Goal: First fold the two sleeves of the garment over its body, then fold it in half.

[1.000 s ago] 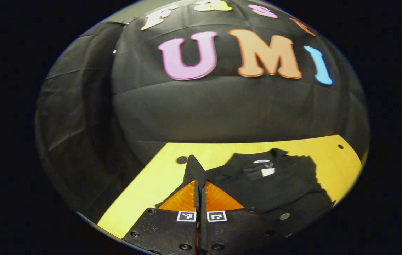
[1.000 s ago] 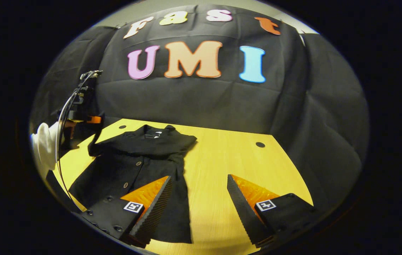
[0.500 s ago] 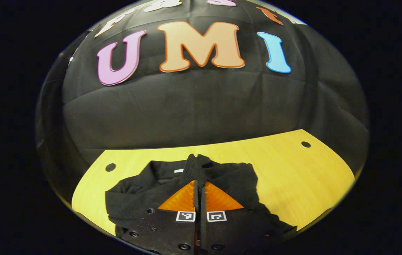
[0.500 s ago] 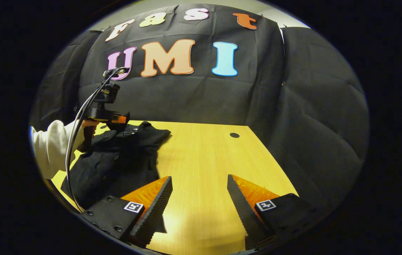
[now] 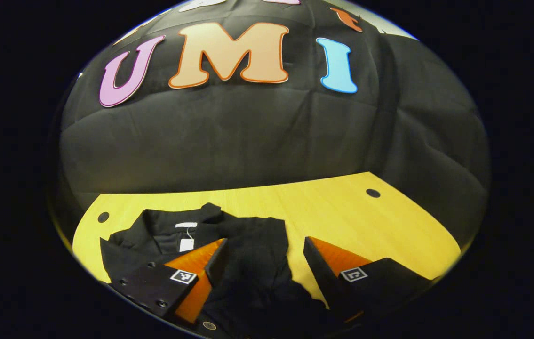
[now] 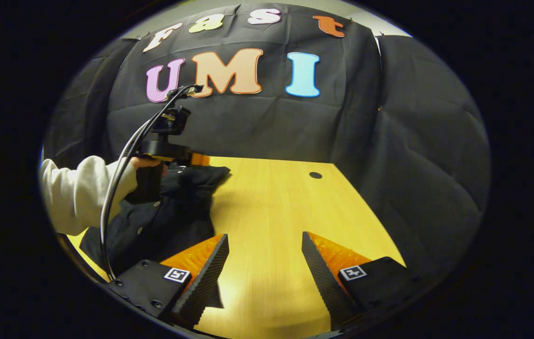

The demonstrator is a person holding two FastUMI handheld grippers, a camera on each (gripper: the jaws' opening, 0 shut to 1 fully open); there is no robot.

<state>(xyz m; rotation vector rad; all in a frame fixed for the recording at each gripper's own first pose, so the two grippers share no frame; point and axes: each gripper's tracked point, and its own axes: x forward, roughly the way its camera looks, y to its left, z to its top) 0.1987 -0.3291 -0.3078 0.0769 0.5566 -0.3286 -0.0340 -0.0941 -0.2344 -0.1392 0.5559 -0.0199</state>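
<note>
Garment [image 5: 248,254]: a black garment is seen lying on the left part of the yellow wooden tabletop [image 5: 356,221] in the left gripper view, collar toward the booth wall, with a white tag [image 5: 186,245] at the neck; a sleeve is laid across the body, its edge reaching toward the right.
Left hand-held gripper [image 5: 261,261]: its fingers are spread apart with nothing between them but the cloth lying below; they are held just above the garment's body, and contact with the cloth cannot be told. In the right gripper view the same tool [image 6: 163,141] is seen over the garment [image 6: 172,212], gripped by a hand [image 6: 143,162] in a white sleeve [image 6: 78,193], with a cable [image 6: 125,160] arching from its top.
Right hand-held gripper [image 6: 264,268]: its fingers are parted and empty, held over bare tabletop [image 6: 271,202] just right of the garment's edge.
Tabletop holes: one dark hole [image 5: 372,193] is seen at the far right, another [image 5: 103,217] at the far left.
</note>
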